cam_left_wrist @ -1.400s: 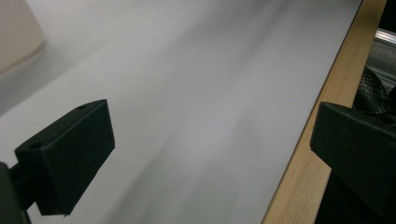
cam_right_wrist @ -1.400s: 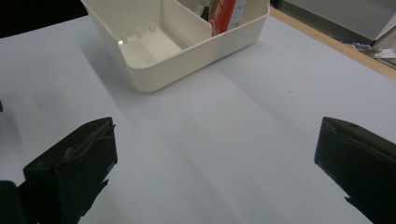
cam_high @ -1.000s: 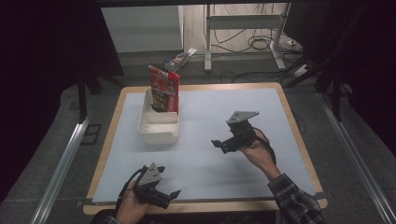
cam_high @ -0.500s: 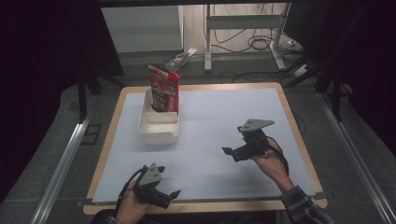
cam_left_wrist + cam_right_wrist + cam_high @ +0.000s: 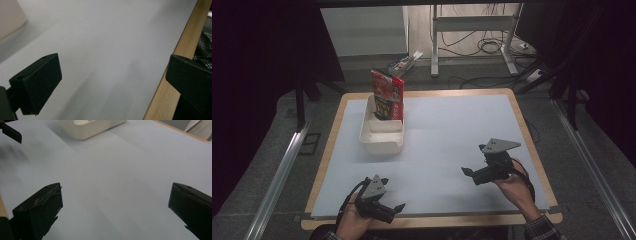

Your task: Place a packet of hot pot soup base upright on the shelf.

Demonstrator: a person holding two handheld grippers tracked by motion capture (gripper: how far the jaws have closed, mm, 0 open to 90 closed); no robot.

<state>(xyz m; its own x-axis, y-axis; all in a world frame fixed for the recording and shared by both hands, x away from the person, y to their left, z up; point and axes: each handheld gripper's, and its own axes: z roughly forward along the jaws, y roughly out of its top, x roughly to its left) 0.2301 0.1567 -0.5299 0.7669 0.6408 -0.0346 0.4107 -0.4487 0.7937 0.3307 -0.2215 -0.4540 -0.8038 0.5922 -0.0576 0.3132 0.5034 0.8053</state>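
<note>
The table (image 5: 522, 125), a wood-rimmed board under a pale blue sheet, is bare across its middle and right, and the work sits at its far left: a white tray (image 5: 382, 136) with a red carton (image 5: 388, 94) standing upright in its far end, leaning slightly against the back wall as far as the high view lets me judge. Both tools hang well apart from it, near the person's edge. The right gripper (image 5: 468, 172) hovers over the near right of the sheet, its jaws spread wide with nothing between them, and its own view looks across open sheet toward the tray (image 5: 92, 127) at the top. The left gripper (image 5: 398, 206) rests low at the near left edge, jaws likewise parted and empty, pointing along the wooden rim (image 5: 165, 90) with a corner of the tray (image 5: 11, 18) off to one side. The carton looks already placed, so the step in hand reads as drawing back to rest. To do that well, I would keep both tools low and level, jaws open, clear of the tray so nothing nudges the carton over, and settle each hand apart from the other near the front edge.
</note>
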